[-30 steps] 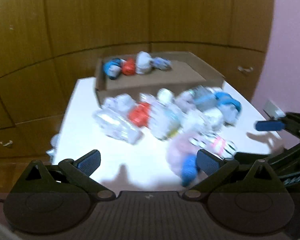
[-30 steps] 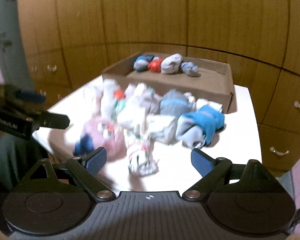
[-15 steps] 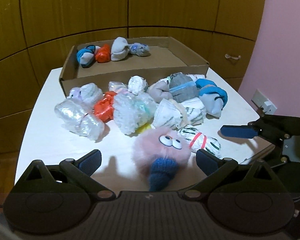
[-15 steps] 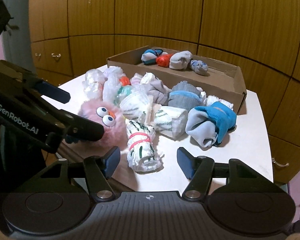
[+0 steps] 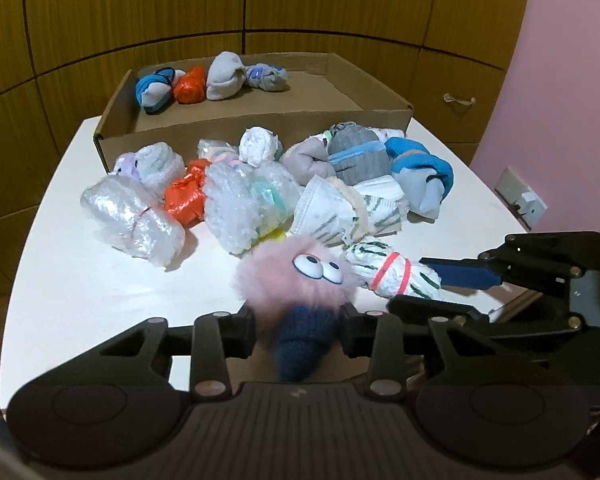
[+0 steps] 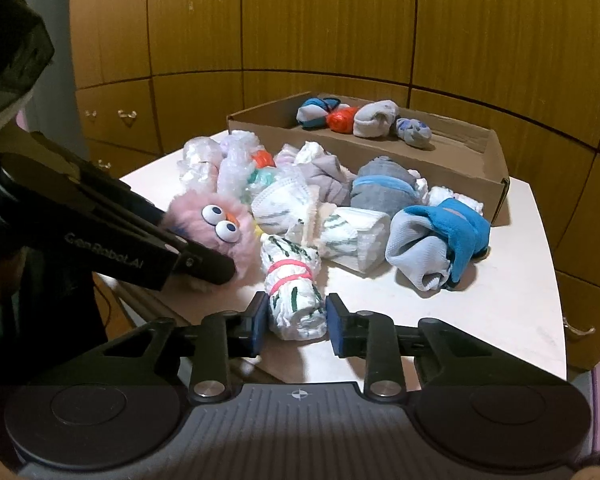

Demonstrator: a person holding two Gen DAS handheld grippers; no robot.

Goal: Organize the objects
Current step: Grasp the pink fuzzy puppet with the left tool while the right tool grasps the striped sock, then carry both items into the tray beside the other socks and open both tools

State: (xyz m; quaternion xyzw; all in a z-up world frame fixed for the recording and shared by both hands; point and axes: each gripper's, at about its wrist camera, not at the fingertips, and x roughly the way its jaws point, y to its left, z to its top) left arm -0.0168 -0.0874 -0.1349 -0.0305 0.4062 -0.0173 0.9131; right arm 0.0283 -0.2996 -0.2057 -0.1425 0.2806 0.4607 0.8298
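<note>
Pink fuzzy toy (image 5: 296, 280) pinched in left gripper (image 5: 298, 330), table edge.

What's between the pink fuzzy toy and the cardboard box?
In the left wrist view, a bubble-wrap bundle and a white wad lie between the pink fuzzy toy and the cardboard box.

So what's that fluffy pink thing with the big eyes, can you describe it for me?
The pink fuzzy toy is a round ball of soft fur with two white googly eyes, an orange patch by them, and a dark blue knitted end. It sits at the near edge of the white table, eyes turned upward. The left gripper has just closed on it; the banded white bundle lies right beside it.
</note>
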